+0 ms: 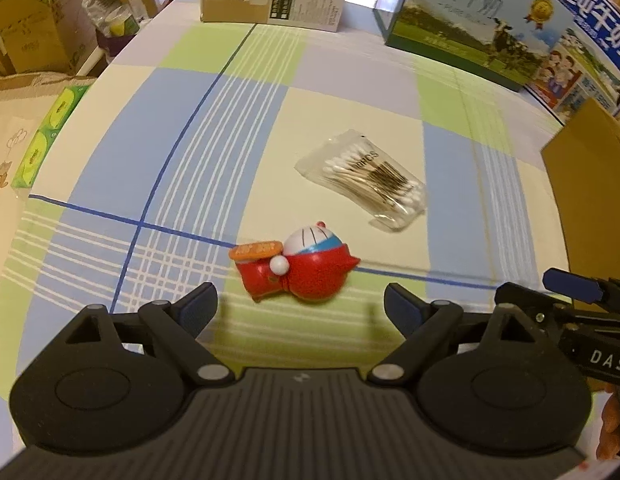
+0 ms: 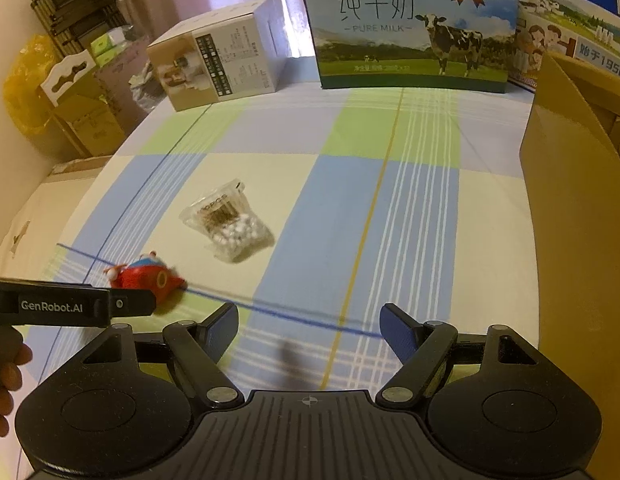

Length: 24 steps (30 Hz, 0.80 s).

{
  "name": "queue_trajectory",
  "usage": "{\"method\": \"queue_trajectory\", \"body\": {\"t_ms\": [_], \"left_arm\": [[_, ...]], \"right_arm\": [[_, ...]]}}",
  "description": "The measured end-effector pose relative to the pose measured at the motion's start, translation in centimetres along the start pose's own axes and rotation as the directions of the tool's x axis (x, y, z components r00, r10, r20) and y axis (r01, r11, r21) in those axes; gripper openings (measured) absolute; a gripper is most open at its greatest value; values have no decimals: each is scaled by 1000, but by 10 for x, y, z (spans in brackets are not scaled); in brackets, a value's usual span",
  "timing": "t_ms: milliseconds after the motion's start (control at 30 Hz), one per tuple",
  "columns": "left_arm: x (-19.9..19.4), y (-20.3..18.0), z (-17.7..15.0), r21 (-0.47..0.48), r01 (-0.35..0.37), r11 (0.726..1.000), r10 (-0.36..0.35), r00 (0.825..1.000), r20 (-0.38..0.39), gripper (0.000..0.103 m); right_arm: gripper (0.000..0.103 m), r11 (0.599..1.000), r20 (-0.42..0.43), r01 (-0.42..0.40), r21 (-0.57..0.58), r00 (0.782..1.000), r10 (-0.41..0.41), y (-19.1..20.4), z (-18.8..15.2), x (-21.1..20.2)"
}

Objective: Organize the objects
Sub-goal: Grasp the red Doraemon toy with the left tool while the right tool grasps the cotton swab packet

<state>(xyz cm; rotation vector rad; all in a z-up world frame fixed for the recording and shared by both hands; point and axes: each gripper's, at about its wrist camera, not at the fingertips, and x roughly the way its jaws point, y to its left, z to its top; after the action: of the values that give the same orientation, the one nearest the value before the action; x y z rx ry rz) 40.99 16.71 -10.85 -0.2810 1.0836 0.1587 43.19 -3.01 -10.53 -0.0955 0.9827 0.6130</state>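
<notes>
Nearest the left lens: left gripper, fingers spread wide and holding nothing, lined up on the red toy figure just ahead. Lying on its side on the checked cloth, round head toward the far end, orange disc at its left, white ball at the middle. Not between the fingertips yet — just beyond them, seemingly no contact.

Farther on and to the right, apart from the toy: clear bag of cotton swabs, flat on the cloth. Cardboard box at the right edge, open side partly visible in the right view; milk cartons and another printed box along the far edge.

From the right view: right gripper likewise wide open and empty, hovering above bare cloth, well clear of both items. Toy low at the left there, partly hidden behind the body of the left tool; some motion blur, so fine detail uncertain.

Step in hand, by judgement: approach for the first pick, toy as target, nothing yet sorted. Probable destination the cardboard box, though not certain from these views.

Next move calls for: easing forward and down until the toy's body sits between the fingers, closing across the narrower red middle rather than the round head — likely to slip or roll otherwise.
</notes>
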Motion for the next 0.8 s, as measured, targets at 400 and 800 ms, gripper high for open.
{"method": "queue_trajectory", "body": {"t_ms": [400, 800], "left_arm": [[25, 5, 10, -85, -50, 995, 51, 999, 8, 87], [21, 22, 5, -32, -44, 999, 45, 997, 54, 66]], "right_arm": [[75, 1000, 0, -12, -8, 1000, 12, 4, 14, 23], [75, 992, 29, -84, -97, 996, 87, 28, 31, 48]]}}
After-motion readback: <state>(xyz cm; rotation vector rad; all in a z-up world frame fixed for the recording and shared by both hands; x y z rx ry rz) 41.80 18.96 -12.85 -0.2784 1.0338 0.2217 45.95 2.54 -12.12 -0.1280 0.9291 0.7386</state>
